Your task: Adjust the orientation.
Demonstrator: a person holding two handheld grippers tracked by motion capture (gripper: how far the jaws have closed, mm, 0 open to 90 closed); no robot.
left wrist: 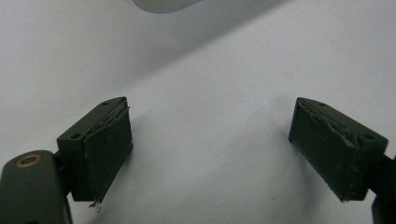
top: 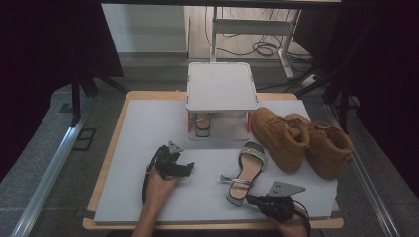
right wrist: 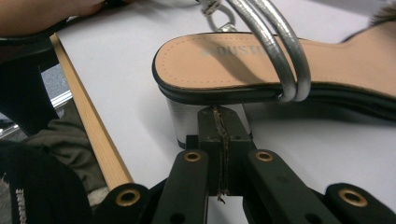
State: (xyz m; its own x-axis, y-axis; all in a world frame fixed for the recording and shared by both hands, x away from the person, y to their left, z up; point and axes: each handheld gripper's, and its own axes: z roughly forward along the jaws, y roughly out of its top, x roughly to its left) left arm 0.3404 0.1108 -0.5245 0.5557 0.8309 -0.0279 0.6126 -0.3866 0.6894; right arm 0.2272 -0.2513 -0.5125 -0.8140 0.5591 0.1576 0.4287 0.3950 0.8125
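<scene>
left gripper [top: 185, 169] jaws wide apart, right gripper [top: 250, 198] jaws pressed together, seemingly empty

You had one heeled sandal [top: 245, 172] lying flat on the grey mat near its front edge: tan insole, black rim, silver straps, chrome block heel toward you.

Open mat [top: 148, 123] left, boots [top: 301, 138] crowd right, shelf [top: 221, 86] behind

Two sandals, one near [top: 245, 173] and one under the far rack [top: 202, 123], two tan boots [top: 279, 137] [top: 327, 146] at right, one white rack [top: 221, 86], and two grippers [top: 185, 169] [top: 249, 199].
</scene>
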